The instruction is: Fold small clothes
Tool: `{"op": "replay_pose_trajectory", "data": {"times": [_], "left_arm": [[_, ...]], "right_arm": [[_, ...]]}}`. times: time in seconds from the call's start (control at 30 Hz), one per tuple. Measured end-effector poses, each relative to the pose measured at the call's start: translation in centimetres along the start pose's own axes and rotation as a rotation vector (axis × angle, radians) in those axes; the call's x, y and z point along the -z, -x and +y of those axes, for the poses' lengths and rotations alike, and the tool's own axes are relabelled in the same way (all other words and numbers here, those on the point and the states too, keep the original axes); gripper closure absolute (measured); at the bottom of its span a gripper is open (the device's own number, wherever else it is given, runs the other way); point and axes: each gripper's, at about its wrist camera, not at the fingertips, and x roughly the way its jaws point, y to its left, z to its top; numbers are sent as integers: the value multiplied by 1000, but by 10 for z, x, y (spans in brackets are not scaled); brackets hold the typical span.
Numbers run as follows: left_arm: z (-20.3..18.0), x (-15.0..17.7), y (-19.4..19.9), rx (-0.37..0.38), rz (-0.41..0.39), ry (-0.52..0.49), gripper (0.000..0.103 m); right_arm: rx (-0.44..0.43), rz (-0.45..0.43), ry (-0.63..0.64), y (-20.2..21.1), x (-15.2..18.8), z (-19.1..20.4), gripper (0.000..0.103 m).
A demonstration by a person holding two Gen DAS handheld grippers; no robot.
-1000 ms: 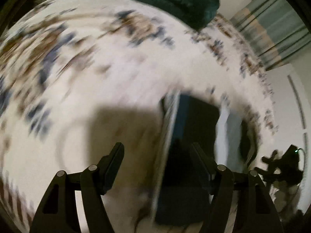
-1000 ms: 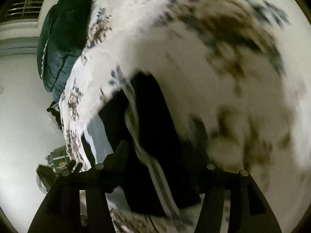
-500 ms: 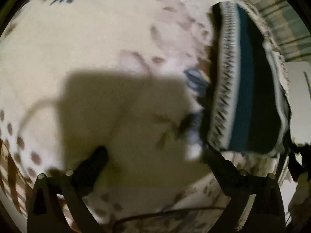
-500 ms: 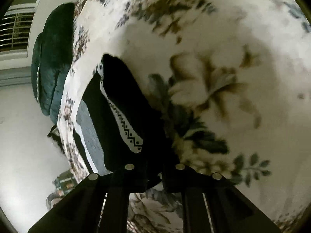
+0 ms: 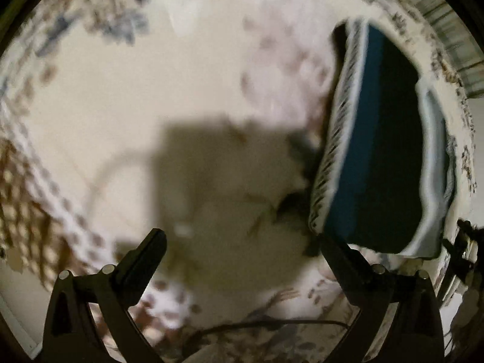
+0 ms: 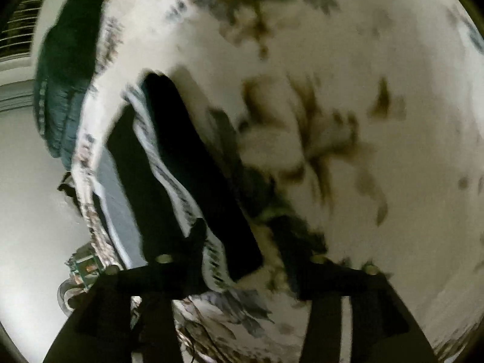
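A: The right claw (image 6: 242,251) has spread its 2 fingers wide; 0.5 s ago they were pinched together on the near corner of the folded cloth (image 6: 193,187). Now that corner lies between the fingers, with nothing gripped.

B: And the left claw (image 5: 242,242)?

A: Also wide open, holding nothing, as it was 0.5 s ago. It has shifted a little: the cloth (image 5: 375,139) now sits slightly lower at the right of its view, and the picture is more blurred.

B: Where does the cloth lie?

A: Flat on the flowered bedspread (image 5: 151,96), near the bed's edge. It is dark, with a blue band and a pale patterned stripe. From the left wrist view, the right finger's tip (image 5: 332,248) is just beside the cloth's near corner; I cannot tell if they touch.

B: How are the claws posed?

A: Both point down toward the bedspread (image 6: 363,60). The left one casts a square shadow (image 5: 217,163) ahead of its fingers. The right one hangs over the cloth's near end, its left finger (image 6: 193,242) across the striped band.

B: Anything else?

A: A dark green pillow (image 6: 63,69) lies at the far left of the right wrist view.
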Motion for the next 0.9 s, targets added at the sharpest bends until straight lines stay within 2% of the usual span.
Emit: {"op": "replay_pose_trajectory", "data": {"times": [0.1, 0.13, 0.27, 0.37, 0.4, 0.47, 0.53, 0.57, 0.6, 0.63, 0.67, 0.77, 0.87, 0.9], "left_arm": [[-15, -24, 23, -17, -91, -42, 0], [-24, -38, 26, -10, -121, -66, 0], [-62, -89, 5, 27, -166, -134, 0], [-77, -130, -20, 99, -143, -131, 0], [-79, -132, -25, 115, -127, -123, 0], [-88, -150, -42, 201, -84, -107, 2], [-93, -150, -40, 253, -72, -103, 16], [-95, -155, -42, 297, -73, -98, 42], [-94, -154, -38, 318, -69, -93, 55], [-93, -155, -37, 325, -72, -90, 61], [-91, -156, -35, 352, -80, -86, 72], [-82, -160, -41, 412, -56, -21, 73], [-78, -158, -40, 426, -41, -33, 63], [-79, -160, -39, 424, -37, -40, 54]], "right_arm": [[-41, -24, 87, -2, -29, 20, 41], [-53, -25, 117, -6, -37, 26, 37], [-112, 16, 169, -44, -78, 47, 34], [-155, 38, 166, -65, -99, 58, 34], [-169, 49, 163, -72, -103, 61, 34], [-182, 71, 160, -83, -110, 64, 34], [-189, 104, 167, -95, -113, 66, 35], [-179, 109, 180, -99, -112, 68, 38], [-170, 98, 190, -99, -112, 70, 59], [-170, 89, 202, -98, -112, 71, 84], [-169, 73, 210, -96, -113, 74, 97], [-146, -17, 204, -82, -121, 75, 98], [-128, 19, 179, -93, -128, 70, 98], [-105, 43, 199, -98, -127, 73, 98]]}}
